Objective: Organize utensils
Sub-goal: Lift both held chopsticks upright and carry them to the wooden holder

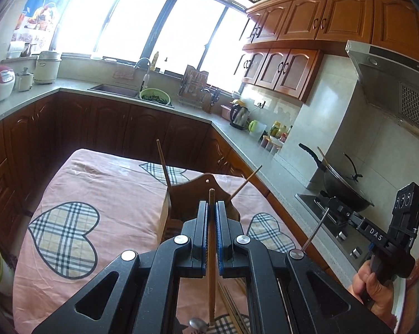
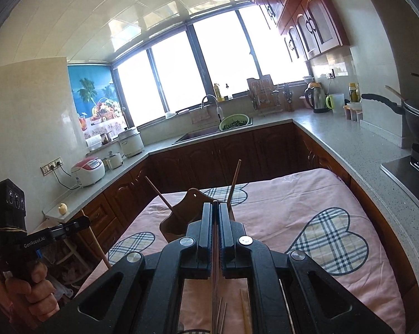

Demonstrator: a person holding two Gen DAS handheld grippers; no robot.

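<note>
Bamboo: we hold one chopstick (image 1: pixel 211 250) clamped upright between the nearly closed pads of the left gripper (image 1: pixel 212 206). The right gripper (image 2: pixel 215 208), equally narrowed, pinches a thin metal rod (image 2: pixel 215 250); its type we cannot tell. The wooden holder (image 1: pixel 201 194) stands just beyond both tips on the pink cloth (image 1: pixel 98 183), two sticks already leaning in it. The left tip seems nearer.

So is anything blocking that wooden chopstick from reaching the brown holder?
Nothing visible blocks it. The left gripper grips the wooden chopstick, and the brown wooden holder stands just beyond, two sticks already leaning inside.
</note>
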